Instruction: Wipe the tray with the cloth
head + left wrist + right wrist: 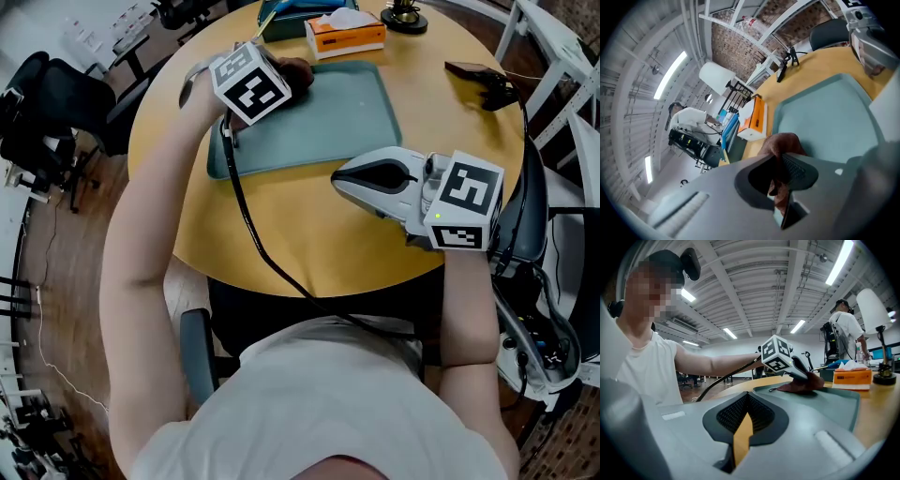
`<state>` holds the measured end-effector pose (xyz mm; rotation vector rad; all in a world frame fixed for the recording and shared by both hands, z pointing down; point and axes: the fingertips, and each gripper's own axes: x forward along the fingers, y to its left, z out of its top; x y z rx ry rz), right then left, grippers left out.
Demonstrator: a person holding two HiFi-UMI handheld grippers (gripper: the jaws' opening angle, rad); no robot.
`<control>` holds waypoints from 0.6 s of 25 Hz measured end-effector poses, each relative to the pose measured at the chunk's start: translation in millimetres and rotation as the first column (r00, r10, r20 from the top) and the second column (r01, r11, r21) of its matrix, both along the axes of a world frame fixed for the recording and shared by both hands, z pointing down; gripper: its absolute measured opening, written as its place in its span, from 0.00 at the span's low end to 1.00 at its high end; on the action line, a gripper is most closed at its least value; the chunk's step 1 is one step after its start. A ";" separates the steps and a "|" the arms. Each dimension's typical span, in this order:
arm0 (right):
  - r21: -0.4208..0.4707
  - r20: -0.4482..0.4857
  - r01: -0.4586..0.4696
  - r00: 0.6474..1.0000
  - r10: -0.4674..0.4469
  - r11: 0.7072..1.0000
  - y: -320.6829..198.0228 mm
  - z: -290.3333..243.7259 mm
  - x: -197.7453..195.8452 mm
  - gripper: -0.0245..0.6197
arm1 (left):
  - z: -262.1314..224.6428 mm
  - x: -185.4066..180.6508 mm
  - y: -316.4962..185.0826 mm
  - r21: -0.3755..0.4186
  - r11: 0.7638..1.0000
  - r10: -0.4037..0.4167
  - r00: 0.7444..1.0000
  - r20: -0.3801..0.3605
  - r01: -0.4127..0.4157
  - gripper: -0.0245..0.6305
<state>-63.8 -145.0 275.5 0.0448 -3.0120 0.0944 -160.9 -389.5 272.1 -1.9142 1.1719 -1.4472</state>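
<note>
Pale grey plastic fills my near view: the right gripper (339, 176) hovers over the smooth yellow counter (281, 234), its jaws drawn together at the tips with nothing between them. Just beyond lies the teal tray (328, 122), a stiff, shallow rectangle with rounded corners and a low raised rim. It looks slick enough to slide, I judge, so steadying the near rim may help. At its far left corner my left gripper (281, 86) pinches the brown cloth (298, 73), which is soft, light and bunched, and best held by a gathered fold. Behind stands an orange tissue box (345, 36).
</note>
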 end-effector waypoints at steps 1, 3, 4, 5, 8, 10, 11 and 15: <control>0.001 0.000 0.000 1.000 0.000 1.000 -0.2 -0.1 0.1 0.04 | 0.3 13.8 -2.0 -0.005 1.000 0.022 1.000 0.004 -0.022 0.59; 0.002 0.000 -0.002 1.000 0.002 1.000 -0.6 0.2 0.1 0.04 | 2.5 38.9 -6.7 -0.014 0.998 0.059 0.998 0.018 -0.059 0.59; 0.002 0.000 -0.002 1.000 0.002 1.000 -0.8 0.5 0.0 0.04 | 3.8 49.9 -9.1 -0.017 0.997 0.074 0.997 0.024 -0.074 0.59; 0.003 0.001 -0.001 1.000 0.001 1.000 -1.1 0.9 -0.1 0.04 | 5.1 60.0 -11.5 -0.021 0.996 0.088 0.996 0.028 -0.088 0.59; 0.004 -0.001 0.002 1.000 -0.002 1.000 -2.1 1.4 0.3 0.04 | 7.9 86.0 -17.5 -0.026 0.992 0.122 0.992 0.034 -0.121 0.59; 0.005 -0.002 0.001 1.000 -0.001 1.000 -2.5 1.9 0.7 0.04 | 9.2 99.9 -20.4 -0.026 0.989 0.144 0.989 0.040 -0.143 0.59; 0.005 -0.002 0.001 1.000 -0.001 1.000 -2.6 1.9 0.8 0.04 | 9.7 105.6 -21.4 -0.027 0.988 0.154 0.987 0.042 -0.153 0.59; 0.007 -0.004 0.000 1.000 0.000 1.000 -1.7 2.0 0.5 0.04 | 14.6 121.0 -23.8 -0.041 0.982 0.187 0.981 0.048 -0.185 0.59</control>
